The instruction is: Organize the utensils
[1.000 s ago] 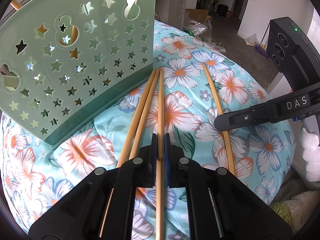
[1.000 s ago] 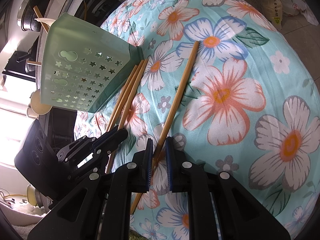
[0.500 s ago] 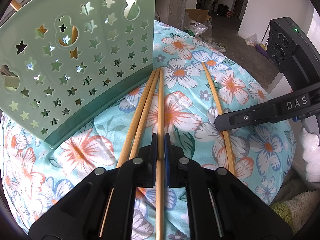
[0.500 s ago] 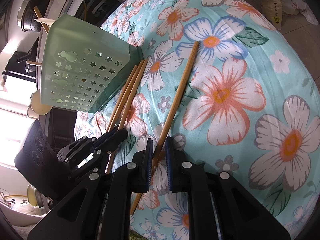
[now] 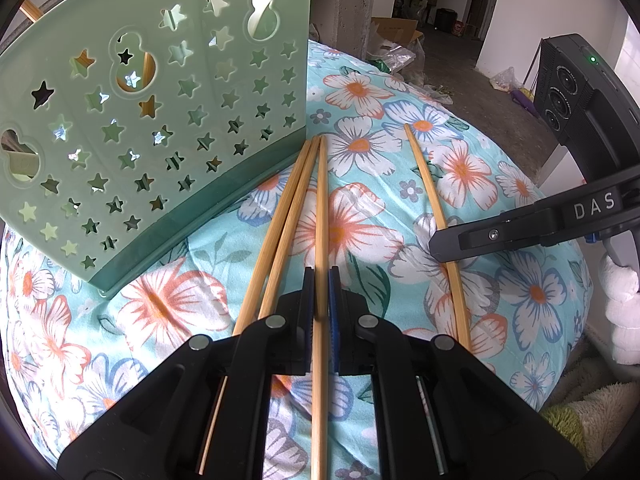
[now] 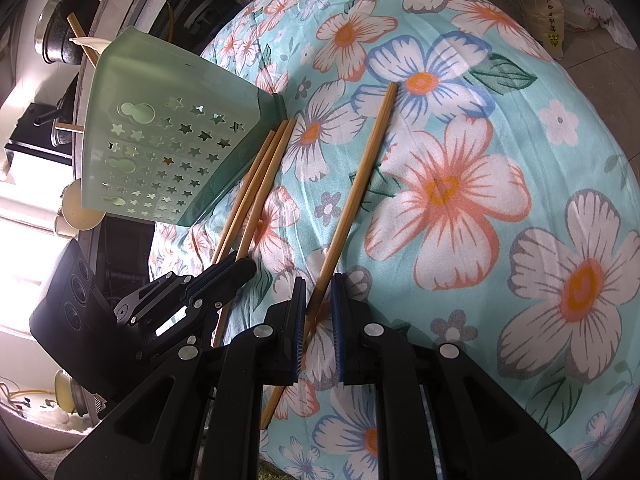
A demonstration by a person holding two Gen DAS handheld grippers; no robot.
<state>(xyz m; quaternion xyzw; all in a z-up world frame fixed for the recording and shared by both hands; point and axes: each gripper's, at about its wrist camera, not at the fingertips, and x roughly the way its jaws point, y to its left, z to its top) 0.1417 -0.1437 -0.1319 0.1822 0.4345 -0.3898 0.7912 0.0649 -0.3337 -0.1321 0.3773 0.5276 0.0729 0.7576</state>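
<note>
A: Chopsticks, four of them, lie on the flowered cloth [image 5: 532, 292] that covers the bench. Which does the left hand-held gripper [image 5: 320, 292] have?

B: Its jaws are almost closed on the rightmost chopstick [image 5: 321, 216] of a group of three. That stick runs straight between the two pads and on under the gripper body toward the camera.

A: And the other two of that group?

B: The pair of chopsticks [image 5: 280, 236] lies just left of the gripped one, side by side and touching each other. All three far tips meet near the bottom corner of the green basket [image 5: 168, 128].

A: How does the basket stand?

B: Tilted, its wall cut through with star and gourd holes, its dark green base resting on the cloth.

A: The right hand-held gripper [image 6: 318, 300]?

B: Its jaws are drawn in narrow around the single chopstick [image 6: 360, 184], which lies apart from the group, to the right. The stick crosses the gap at a slant, near the left pad. I cannot tell whether both pads press on it.

A: Anything else?

B: A white fluffy glove [image 5: 620, 312] shows at the right edge of the left view.
</note>
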